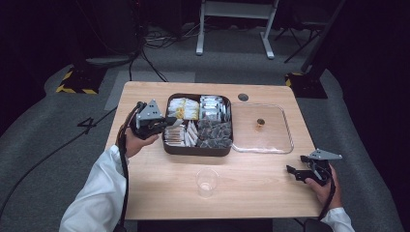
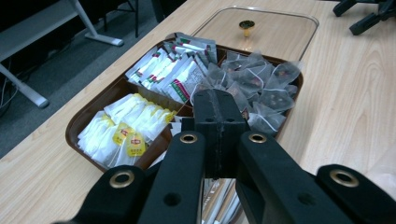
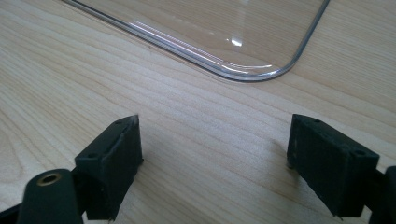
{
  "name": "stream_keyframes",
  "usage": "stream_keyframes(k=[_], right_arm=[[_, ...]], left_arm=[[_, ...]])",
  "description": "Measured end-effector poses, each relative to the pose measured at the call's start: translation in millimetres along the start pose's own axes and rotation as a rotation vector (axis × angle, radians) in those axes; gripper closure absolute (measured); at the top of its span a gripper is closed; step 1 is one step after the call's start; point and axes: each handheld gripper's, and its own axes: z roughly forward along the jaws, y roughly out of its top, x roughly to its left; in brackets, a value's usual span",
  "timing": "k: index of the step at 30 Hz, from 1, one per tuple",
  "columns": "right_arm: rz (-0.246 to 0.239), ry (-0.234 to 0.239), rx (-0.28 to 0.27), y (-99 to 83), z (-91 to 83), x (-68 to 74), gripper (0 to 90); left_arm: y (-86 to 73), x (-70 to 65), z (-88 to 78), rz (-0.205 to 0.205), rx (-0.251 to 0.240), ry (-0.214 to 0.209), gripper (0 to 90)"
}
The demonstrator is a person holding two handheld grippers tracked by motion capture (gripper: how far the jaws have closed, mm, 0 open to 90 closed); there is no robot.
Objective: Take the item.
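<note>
A brown compartment box (image 1: pixel 198 151) sits mid-table. It holds yellow-tagged tea bags (image 2: pixel 126 130), green-and-red sachets (image 2: pixel 173 70) and mesh pyramid bags (image 2: pixel 261 84). My left gripper (image 1: pixel 169 122) hovers over the box's left side, pointing toward its middle. In the left gripper view its jaws (image 2: pixel 217 100) are pressed together, and I see nothing between the pads. What lies right under them is hidden. My right gripper (image 1: pixel 291 173) rests low at the table's right front. Its jaws (image 3: pixel 215 140) stand wide open over bare wood, just short of the clear lid's corner (image 3: pixel 243 74).
The clear lid (image 1: pixel 275 140) with a small gold knob (image 1: pixel 260 123) lies flat to the right of the box. A clear plastic cup (image 1: pixel 207 182) stands at the front centre. Cables trail off the table's left edge.
</note>
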Motion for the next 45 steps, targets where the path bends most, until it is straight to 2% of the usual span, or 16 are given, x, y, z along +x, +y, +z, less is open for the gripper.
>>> stream_keyframes(k=[8, 16, 18, 24, 28, 41, 45], right_arm=[[0.000, 0.000, 0.000, 0.0, 0.0, 0.0, 18.2], [-0.001, 0.000, 0.000, 0.0, 0.0, 0.0, 18.2], [-0.001, -0.001, 0.000, 0.0, 0.0, 0.0, 18.2], [-0.001, -0.001, 0.000, 0.0, 0.0, 0.1, 18.2], [0.000, 0.000, 0.000, 0.0, 0.0, 0.0, 18.1], [0.000, 0.000, 0.000, 0.0, 0.0, 0.0, 18.1], [0.001, 0.000, 0.000, 0.0, 0.0, 0.0, 18.1]], left_arm=[[3.4, -11.2, -6.1, 0.011, -0.028, -0.031, 90.0], [10.0, -31.1, -5.6, 0.053, -0.031, -0.078, 90.0], [11.6, -39.6, -5.0, 0.068, -0.030, -0.095, 90.0], [14.1, -51.4, -5.2, 0.084, -0.037, -0.129, 90.0], [15.4, -60.6, -5.1, 0.093, -0.033, -0.164, 90.0], [17.5, -80.2, -5.0, 0.099, -0.048, -0.234, 90.0], [18.3, -89.4, -3.3, 0.106, -0.047, -0.268, 90.0]])
